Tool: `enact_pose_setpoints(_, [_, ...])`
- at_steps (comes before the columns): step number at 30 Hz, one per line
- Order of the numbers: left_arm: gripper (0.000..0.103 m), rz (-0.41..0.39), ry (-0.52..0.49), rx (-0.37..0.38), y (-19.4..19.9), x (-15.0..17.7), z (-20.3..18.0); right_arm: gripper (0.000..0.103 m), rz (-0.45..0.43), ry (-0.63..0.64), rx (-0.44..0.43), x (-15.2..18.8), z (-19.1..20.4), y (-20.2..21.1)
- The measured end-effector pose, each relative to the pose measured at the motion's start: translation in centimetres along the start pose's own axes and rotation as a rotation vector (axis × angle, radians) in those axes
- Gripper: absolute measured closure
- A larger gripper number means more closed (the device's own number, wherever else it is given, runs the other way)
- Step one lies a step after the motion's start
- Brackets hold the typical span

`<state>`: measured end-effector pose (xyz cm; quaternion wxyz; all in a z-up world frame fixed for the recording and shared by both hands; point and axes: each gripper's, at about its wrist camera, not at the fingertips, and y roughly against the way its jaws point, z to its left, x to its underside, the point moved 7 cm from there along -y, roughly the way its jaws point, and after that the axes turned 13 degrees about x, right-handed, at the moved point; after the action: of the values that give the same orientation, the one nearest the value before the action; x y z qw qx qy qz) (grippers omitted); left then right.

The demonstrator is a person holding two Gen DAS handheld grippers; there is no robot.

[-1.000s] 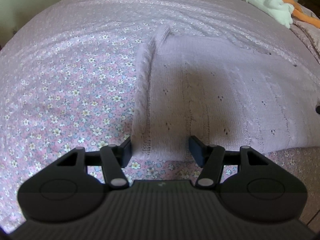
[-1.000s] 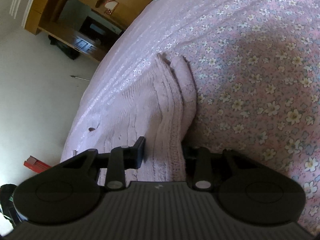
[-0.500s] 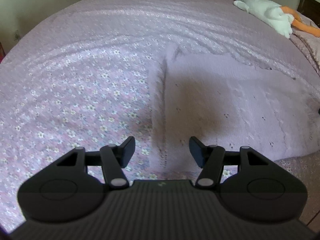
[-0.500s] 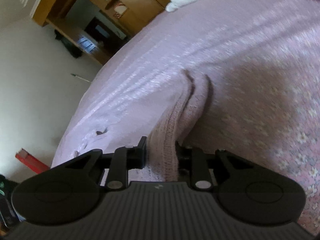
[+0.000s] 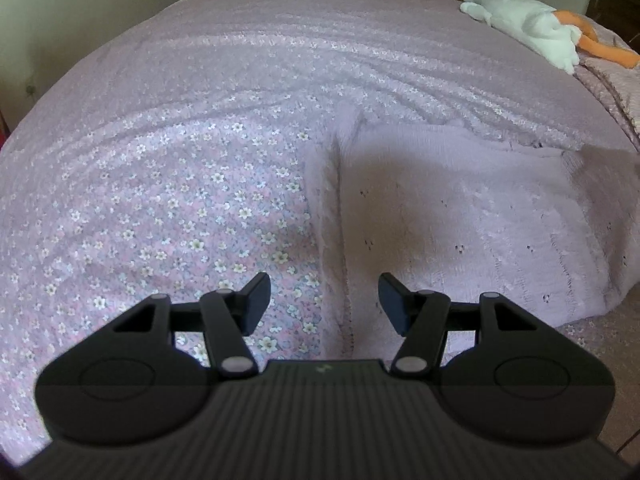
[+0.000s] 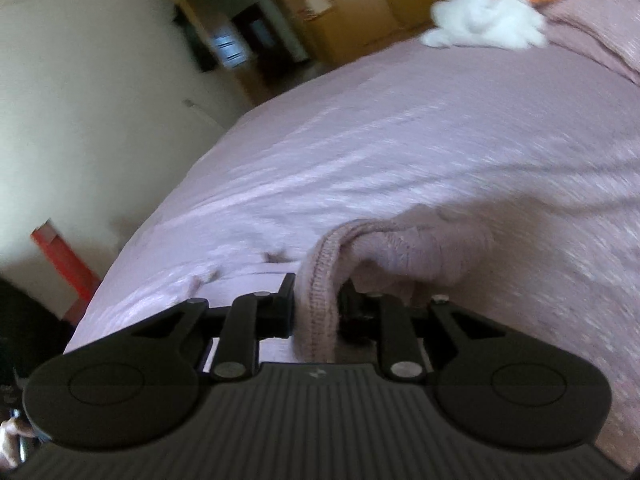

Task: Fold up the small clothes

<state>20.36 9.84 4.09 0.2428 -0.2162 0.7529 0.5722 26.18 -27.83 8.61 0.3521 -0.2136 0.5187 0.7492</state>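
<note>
Meanwhile the right gripper (image 6: 317,306) pinches a raised edge of the pale lilac knitted sweater (image 5: 460,232) on the floral pink bedspread (image 5: 160,208), while the left gripper (image 5: 324,300) hangs spread above it.

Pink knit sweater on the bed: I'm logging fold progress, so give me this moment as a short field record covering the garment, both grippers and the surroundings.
garment: pink knit sweater, lying on the bed, left edge folded over into a ridge
surface: floral pink bedspread
left gripper: open, above the sweater's near left edge, holding nothing
right gripper: shut on a stitched edge of the sweater, fabric pulled up between the jaws
background: white and orange plush toy at the far side of the bed
image quality: right wrist view motion-blurred
</note>
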Motion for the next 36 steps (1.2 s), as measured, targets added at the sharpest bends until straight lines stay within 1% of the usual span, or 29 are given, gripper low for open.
enact_pose_setpoints(4, [0.042,-0.015,0.013,0.007,0.4,-0.1,0.6,0.083,0.013,0.089,-0.044,-0.5,4.8,0.3])
enact_pose_setpoints(7, [0.042,-0.019,0.018,0.004,0.7,-0.1,1.3,0.084,0.038,0.183,-0.073,-0.1,8.7,0.2])
enact_pose_setpoints(9, [0.042,-0.024,0.023,0.000,1.0,0.0,1.8,0.084,0.060,0.262,-0.087,0.9,11.6,-0.2])
enact_pose_setpoints(11, [0.042,-0.029,0.033,-0.001,1.2,0.1,2.4,0.084,0.083,0.312,-0.102,2.0,13.8,-0.7])
enact_pose_setpoints(13, [0.042,-0.034,0.045,-0.001,1.3,0.2,2.9,0.085,0.113,0.353,-0.110,3.5,16.0,-1.9])
enact_pose_setpoints(16, [0.042,-0.032,0.057,-0.003,1.1,0.2,3.5,0.084,0.164,0.425,-0.096,6.8,18.3,-3.8])
enact_pose_setpoints(19, [0.042,-0.032,0.058,-0.002,1.1,0.3,3.7,0.082,0.220,0.462,-0.054,10.1,19.1,-6.2])
enact_pose_setpoints(20, [0.042,-0.032,0.060,0.000,1.1,0.3,3.7,0.072,0.213,0.468,-0.054,10.9,19.2,-6.5])
enact_pose_setpoints(21, [0.042,-0.034,0.060,0.003,1.1,0.3,3.7,0.067,0.198,0.465,-0.069,11.4,19.3,-6.6])
enact_pose_setpoints(23, [0.042,-0.039,0.059,0.011,1.1,0.2,3.6,0.047,0.184,0.443,-0.100,11.6,19.4,-6.0])
enact_pose_setpoints(25, [0.042,-0.048,0.058,0.020,1.2,0.0,3.3,0.043,0.187,0.409,-0.143,11.7,19.4,-5.3])
enact_pose_setpoints(27, [0.042,-0.060,0.057,0.037,1.3,-0.3,2.8,0.042,0.183,0.389,-0.163,11.5,19.1,-4.4])
enact_pose_setpoints(32, [0.042,-0.081,0.047,0.104,1.3,-0.9,0.7,0.041,0.127,0.345,-0.141,10.5,16.7,-1.4])
enact_pose_setpoints(36, [0.041,-0.090,0.018,0.156,0.8,-1.1,-1.6,0.039,0.089,0.281,-0.084,9.3,13.5,0.4])
